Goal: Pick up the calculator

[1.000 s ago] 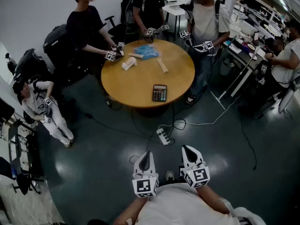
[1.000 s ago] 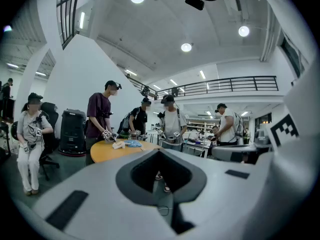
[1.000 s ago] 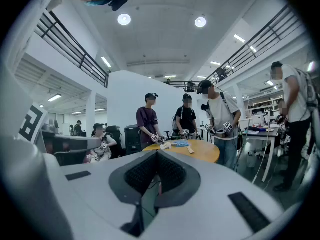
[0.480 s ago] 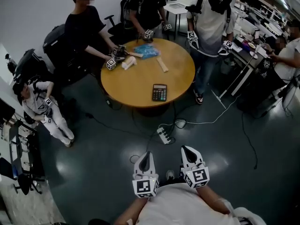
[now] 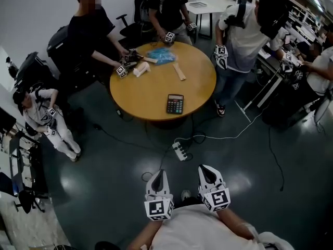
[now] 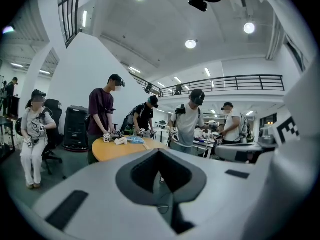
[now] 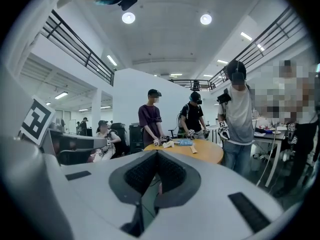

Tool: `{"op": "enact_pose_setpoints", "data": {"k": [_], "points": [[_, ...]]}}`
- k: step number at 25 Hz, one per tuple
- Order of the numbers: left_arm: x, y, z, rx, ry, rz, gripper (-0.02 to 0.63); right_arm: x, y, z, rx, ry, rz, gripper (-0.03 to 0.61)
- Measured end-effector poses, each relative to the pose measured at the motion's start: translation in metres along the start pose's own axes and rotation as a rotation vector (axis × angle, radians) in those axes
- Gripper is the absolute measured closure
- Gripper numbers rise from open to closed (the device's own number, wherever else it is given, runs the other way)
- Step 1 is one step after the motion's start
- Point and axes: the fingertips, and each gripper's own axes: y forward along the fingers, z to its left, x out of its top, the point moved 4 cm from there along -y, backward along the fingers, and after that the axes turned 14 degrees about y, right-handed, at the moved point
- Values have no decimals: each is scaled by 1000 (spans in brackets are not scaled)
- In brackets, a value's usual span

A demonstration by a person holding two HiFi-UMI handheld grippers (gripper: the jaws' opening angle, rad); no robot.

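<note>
The black calculator (image 5: 175, 104) lies flat near the front edge of a round wooden table (image 5: 151, 95), across the floor from me. My left gripper (image 5: 158, 175) and right gripper (image 5: 204, 170) hang side by side at the bottom of the head view, far short of the table and pointing toward it. Both are shut with nothing between the jaws. In the left gripper view the left gripper (image 6: 159, 154) faces the table (image 6: 112, 149). In the right gripper view the right gripper (image 7: 156, 153) faces the same table (image 7: 202, 152). I cannot make out the calculator in either gripper view.
Three standing people with grippers work round the table's far side. On it lie a blue bag (image 5: 162, 56), a wooden stick (image 5: 179, 72) and a white object (image 5: 141, 69). A power strip (image 5: 180, 151) and cables lie on the dark floor between me and the table. A person (image 5: 44, 116) sits at left, and desks stand at right.
The person in the light shirt has turned and stepped right, away from the table's edge. The others' hands shifted a little. My grippers and the calculator have stayed put.
</note>
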Motion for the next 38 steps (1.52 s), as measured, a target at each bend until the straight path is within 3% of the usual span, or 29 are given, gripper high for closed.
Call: {"op": "enact_pose_setpoints", "data": {"k": [9, 13, 27, 38], "points": [[20, 34, 20, 13, -13, 6, 607, 18, 45, -15, 42, 8, 38, 565], [4, 84, 46, 2, -13, -5, 607, 8, 98, -30, 37, -3, 30, 565], [24, 248, 134, -172, -16, -63, 607, 23, 267, -94, -84, -14, 28, 565], [22, 278, 141, -248, -89, -46, 607, -6, 342, -146, -28, 59, 122, 565]]}}
